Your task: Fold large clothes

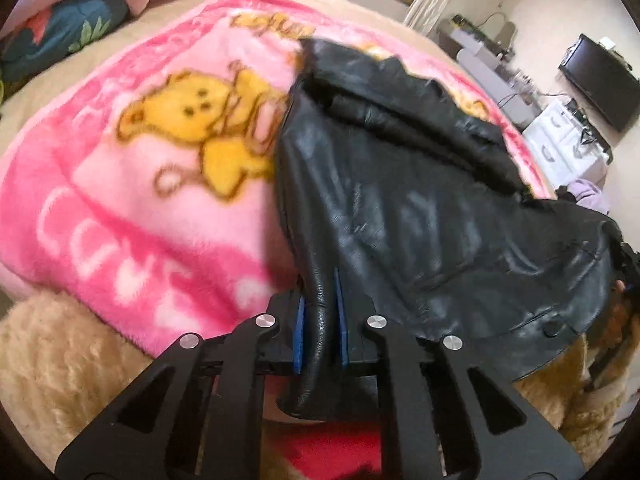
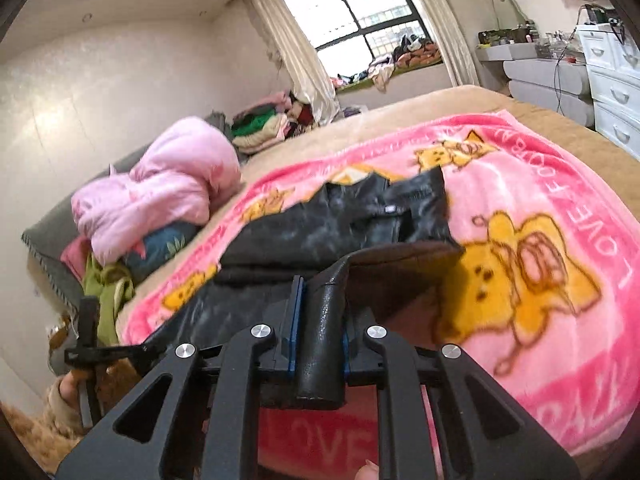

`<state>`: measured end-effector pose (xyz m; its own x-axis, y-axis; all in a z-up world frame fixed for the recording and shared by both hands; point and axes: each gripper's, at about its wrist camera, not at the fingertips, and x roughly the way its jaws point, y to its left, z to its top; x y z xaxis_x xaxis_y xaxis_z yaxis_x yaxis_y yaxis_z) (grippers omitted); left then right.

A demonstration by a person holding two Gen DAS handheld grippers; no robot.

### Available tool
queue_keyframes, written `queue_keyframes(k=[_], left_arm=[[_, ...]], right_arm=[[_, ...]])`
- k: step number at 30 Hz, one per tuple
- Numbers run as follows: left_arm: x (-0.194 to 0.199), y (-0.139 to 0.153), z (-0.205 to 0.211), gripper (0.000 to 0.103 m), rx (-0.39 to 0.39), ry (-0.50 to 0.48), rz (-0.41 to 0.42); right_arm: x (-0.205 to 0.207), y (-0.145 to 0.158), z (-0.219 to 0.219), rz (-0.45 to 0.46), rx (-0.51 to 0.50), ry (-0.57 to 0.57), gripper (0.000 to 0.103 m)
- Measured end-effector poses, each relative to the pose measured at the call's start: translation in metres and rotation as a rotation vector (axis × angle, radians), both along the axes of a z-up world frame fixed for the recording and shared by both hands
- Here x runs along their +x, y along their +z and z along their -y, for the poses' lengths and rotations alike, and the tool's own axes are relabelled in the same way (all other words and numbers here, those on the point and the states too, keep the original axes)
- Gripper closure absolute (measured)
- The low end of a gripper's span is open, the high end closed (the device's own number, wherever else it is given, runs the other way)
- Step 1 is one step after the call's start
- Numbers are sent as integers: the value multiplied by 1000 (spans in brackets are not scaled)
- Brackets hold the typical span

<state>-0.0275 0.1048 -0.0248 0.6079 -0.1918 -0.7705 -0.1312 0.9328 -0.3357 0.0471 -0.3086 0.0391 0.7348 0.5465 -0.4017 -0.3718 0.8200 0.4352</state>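
Observation:
A black leather jacket [image 1: 420, 208] lies on a pink blanket [image 1: 132, 216] printed with yellow bears. In the left wrist view my left gripper [image 1: 320, 320] is shut on the jacket's near edge, a rolled fold of leather pinched between its blue pads [image 1: 341, 320]. In the right wrist view my right gripper [image 2: 320, 320] is shut on another part of the jacket's [image 2: 320, 224] near edge, which is lifted off the blanket [image 2: 540, 208] so the brown lining shows. The other gripper's frame [image 2: 90, 344] and a hand appear at the lower left of that view.
A pink quilt [image 2: 168, 192] and patterned pillows are piled at the bed's head. Folded clothes [image 2: 260, 128] sit beyond it near a curtained window. White drawers [image 2: 612, 92] and a wall screen [image 1: 600, 80] stand beside the bed. Tan fleece [image 1: 60, 360] covers the bed's near edge.

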Motion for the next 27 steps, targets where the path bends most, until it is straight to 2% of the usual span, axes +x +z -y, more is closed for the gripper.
queue_keyframes(k=[8,16,27], left_arm=[[28,47,-7,97,-81,13,131],[72,80,-18,97,-114,26,222],[137,102,-13,97,-45,21,253]], right_arm=[[26,12,8,40,75,-68,90],[56,18,26,60,151,-159,90],[123,20,15,74,125,-257,90]])
